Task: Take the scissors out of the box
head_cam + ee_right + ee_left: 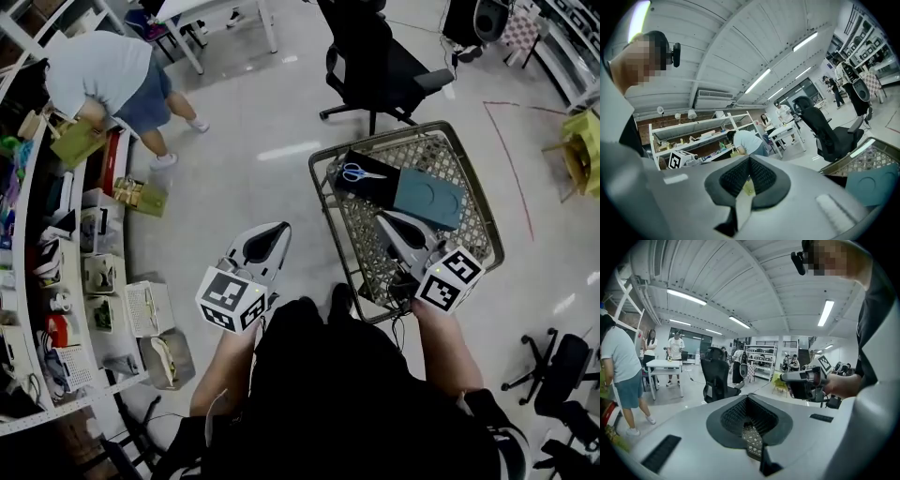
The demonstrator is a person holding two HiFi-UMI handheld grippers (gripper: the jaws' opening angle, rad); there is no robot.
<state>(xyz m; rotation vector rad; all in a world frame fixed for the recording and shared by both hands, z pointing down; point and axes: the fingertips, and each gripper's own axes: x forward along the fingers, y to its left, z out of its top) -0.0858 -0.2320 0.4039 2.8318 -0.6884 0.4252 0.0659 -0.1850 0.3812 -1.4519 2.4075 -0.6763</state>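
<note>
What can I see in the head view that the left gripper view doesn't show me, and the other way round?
Only the head view shows the scissors lying in a black box, next to a teal lid, on a wire table. Only the left gripper view shows the ceiling lights and people standing at a white table far off. Both show the black office chair, a person in blue shorts and the right gripper.
</note>
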